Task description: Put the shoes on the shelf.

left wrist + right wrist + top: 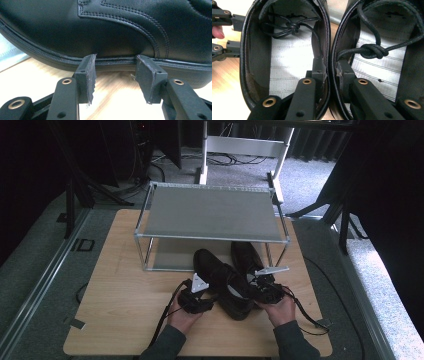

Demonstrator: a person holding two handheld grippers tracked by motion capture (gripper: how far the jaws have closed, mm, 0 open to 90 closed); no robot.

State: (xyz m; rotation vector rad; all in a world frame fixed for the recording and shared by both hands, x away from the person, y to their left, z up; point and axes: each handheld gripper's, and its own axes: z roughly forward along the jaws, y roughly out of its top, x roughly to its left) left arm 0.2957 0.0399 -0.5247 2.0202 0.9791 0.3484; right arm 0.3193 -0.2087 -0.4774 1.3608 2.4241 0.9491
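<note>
Setting: wooden table (125,295) on grey carpet, dark surroundings; a two-tier metal shoe rack (210,212) stands at the far half of the table.

Right gripper (331,68): jaws drawn together, one pad inside each shoe, clamping the two adjoining collar walls of the pair between them. In the high view it sits at the heels, right hand (281,310) behind it.

Left gripper (115,75): jaws apart, nothing between the pads; the tips sit against the welt on the outer side of the left shoe, touching or nearly so, cannot tell which. In the high view it lies at the left flank of the pair, left hand (184,317) behind it.

Left shoe (287,57): black leather, lace-up, lace knot lying loose inside on a pale striped insole. Sole on the table.

Right shoe (384,62): same make, knotted lace across the opening, side by side with its mate and pressed against it at the collar.

Pair position: on the table just in front of the rack, toes pointing toward the lower shelf (170,255) and reaching its front edge, heels toward the person.

Rack shelves: upper shelf (210,210) bare grey surface.

Cables: one trails from each gripper back across the table edge.
</note>
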